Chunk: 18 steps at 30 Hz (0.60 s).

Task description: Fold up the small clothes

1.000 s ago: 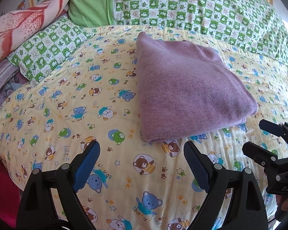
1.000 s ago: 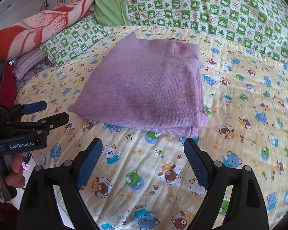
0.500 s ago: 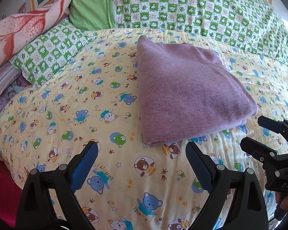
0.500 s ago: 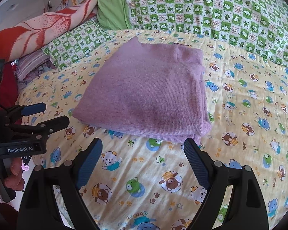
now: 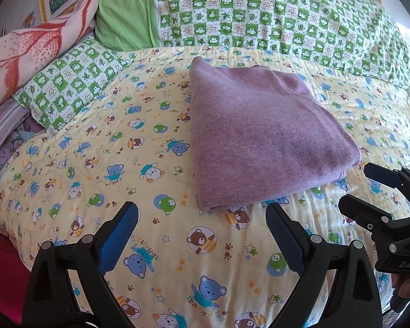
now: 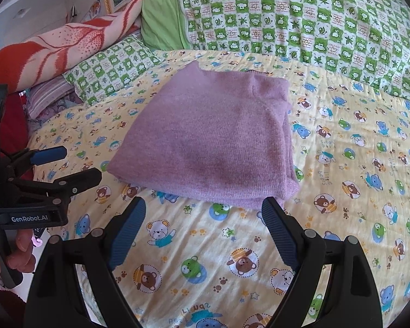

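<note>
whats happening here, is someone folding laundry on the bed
A person holds a two-finger gripper in each hand over a bed with a yellow bear-print quilt. A purple knit garment lies on it already folded into a neat rectangle. Neither tool is touching it: the left gripper and the right gripper are both open and empty, just short of the garment's near edge. Green patterned pillows sit behind.

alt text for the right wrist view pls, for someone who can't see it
A folded purple sweater lies on a yellow bear-print sheet, just beyond the open, empty right claw. The left claw, also open, hovers at the left edge, with green checked pillows behind.
</note>
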### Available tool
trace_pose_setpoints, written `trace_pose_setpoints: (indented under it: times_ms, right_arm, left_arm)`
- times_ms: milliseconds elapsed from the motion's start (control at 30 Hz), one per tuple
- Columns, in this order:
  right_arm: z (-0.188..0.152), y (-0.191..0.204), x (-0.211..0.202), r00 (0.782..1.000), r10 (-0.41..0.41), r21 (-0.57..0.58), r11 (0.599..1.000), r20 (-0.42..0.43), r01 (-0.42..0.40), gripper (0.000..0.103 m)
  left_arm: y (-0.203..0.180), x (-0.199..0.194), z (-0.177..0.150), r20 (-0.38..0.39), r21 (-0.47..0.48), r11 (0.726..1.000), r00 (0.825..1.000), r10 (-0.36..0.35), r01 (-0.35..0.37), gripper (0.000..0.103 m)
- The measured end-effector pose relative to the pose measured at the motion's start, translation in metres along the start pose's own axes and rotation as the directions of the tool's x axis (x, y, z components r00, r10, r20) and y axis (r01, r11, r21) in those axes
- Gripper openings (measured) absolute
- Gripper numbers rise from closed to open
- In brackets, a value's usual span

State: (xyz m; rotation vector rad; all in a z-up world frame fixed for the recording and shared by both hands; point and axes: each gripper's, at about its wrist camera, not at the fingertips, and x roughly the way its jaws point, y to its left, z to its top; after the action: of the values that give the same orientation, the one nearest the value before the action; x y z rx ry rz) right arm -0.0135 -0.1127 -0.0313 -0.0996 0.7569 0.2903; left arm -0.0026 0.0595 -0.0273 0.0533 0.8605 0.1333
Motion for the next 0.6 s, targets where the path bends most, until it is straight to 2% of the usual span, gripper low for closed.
trace_pose_setpoints:
  times_ms: [600]
  right_arm:
    - [0.0037, 0.0006, -0.0030, 1.000, 0.005, 0.017, 1.000, 0.008, -0.005, 0.087]
  left_arm:
    - [0.0017, 0.0004, 0.0061, -0.012, -0.016, 1.000, 1.000, -0.019, 0.019, 0.095]
